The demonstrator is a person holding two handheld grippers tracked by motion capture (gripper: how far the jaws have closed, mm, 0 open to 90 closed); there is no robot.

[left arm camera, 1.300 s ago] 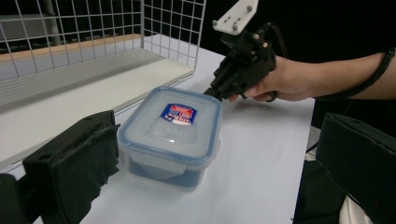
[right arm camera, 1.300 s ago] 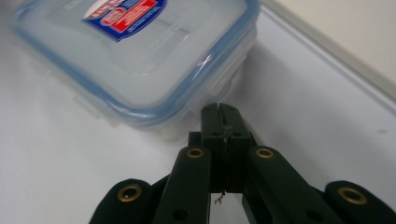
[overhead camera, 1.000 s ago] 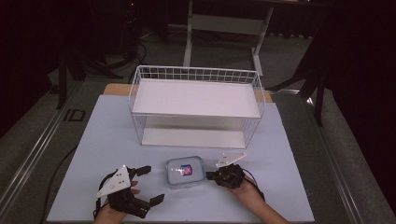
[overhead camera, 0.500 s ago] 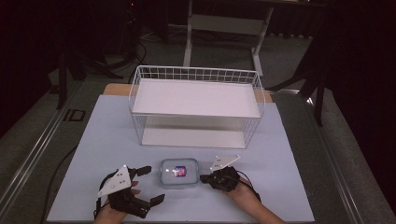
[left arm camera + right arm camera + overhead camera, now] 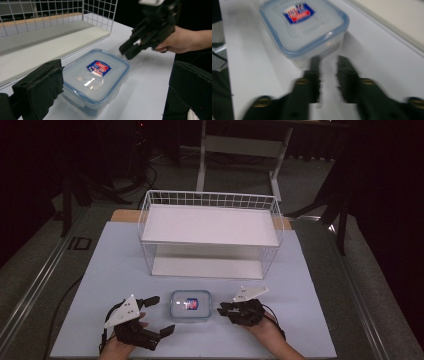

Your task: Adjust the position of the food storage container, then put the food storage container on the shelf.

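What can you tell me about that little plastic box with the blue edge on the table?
The box is a small rectangular food container of clear, slightly cloudy plastic with rounded corners. Its lid has a blue rim, clip flaps on the sides and a red and blue sticker in the middle. The lid is on. It sits flat on the pale table, in front of the white wire rack, between the two hand-held tools. The left tool stands wide open around its near side; the right tool, its jaws just opening, holds nothing.

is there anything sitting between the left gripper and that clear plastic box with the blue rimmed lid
No, nothing visible. The left gripper stands with its jaws wide apart just left of the clear plastic box with the blue-rimmed lid, with bare pale blue table mat between them. The right gripper is on the box's opposite side.
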